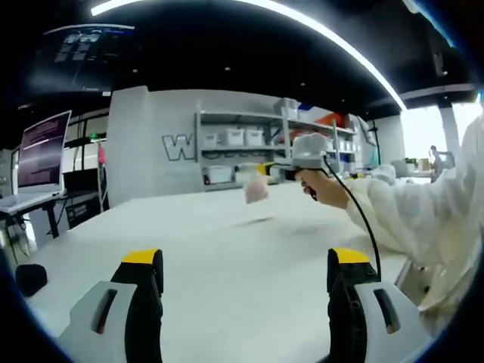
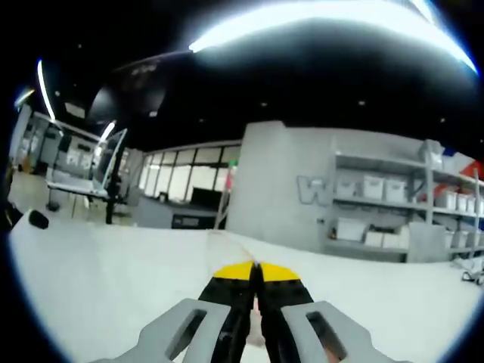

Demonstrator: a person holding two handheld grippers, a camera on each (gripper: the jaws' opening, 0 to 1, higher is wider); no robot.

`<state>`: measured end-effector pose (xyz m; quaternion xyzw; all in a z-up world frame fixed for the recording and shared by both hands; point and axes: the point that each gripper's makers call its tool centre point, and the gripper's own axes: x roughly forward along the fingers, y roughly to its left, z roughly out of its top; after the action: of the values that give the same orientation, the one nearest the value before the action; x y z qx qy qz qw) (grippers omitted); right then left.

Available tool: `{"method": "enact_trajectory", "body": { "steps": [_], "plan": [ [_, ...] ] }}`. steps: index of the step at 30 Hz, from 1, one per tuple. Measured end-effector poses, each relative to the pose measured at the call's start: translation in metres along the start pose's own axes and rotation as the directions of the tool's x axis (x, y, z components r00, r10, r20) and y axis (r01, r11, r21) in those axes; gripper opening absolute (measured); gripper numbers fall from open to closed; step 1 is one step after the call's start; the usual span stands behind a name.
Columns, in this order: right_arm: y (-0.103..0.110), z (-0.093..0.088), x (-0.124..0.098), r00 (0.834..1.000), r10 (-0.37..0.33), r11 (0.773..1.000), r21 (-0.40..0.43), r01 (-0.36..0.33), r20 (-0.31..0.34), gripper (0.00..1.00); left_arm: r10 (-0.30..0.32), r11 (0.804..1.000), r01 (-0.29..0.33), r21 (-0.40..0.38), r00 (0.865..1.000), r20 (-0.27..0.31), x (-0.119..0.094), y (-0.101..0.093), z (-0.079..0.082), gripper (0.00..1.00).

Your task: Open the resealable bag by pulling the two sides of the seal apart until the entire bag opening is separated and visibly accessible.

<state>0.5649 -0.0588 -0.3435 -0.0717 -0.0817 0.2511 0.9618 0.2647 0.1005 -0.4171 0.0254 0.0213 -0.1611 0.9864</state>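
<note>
In the left gripper view, a small pale pinkish resealable bag (image 1: pixel 256 190) hangs blurred just above the white table (image 1: pixel 227 249). It hangs from the tip of my right gripper (image 1: pixel 281 172), which a hand in a white sleeve (image 1: pixel 423 204) holds at mid-right. My left gripper (image 1: pixel 246 261) stands open low over the near table, well short of the bag, with nothing between its jaws. In the right gripper view, my right gripper (image 2: pixel 255 266) has its yellow-tipped jaws pressed together, and a thin pinkish strip of the bag (image 2: pixel 258 306) shows between them.
A laptop (image 1: pixel 41 155) stands on a side desk at the left. A small black object (image 1: pixel 30 278) lies by the table's near left edge. Shelves with white bins (image 1: pixel 242 140) line the back wall, past the grey wall (image 2: pixel 272 181).
</note>
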Motion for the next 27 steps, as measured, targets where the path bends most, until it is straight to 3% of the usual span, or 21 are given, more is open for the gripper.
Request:
{"method": "enact_trajectory", "body": {
  "steps": [12,27],
  "plan": [
    [-0.009,-0.015,-0.008,1.000,-0.013,1.000,0.016,0.013,-0.020,0.00,-0.010,1.000,0.010,-0.002,1.000,-0.010,0.002,-0.001,-0.004,0.89],
    [-0.007,0.005,-0.012,1.000,0.006,1.000,0.003,-0.007,0.026,0.00,-0.016,1.000,0.016,0.001,1.000,-0.009,0.006,-0.004,-0.004,0.89]
  ]
}}
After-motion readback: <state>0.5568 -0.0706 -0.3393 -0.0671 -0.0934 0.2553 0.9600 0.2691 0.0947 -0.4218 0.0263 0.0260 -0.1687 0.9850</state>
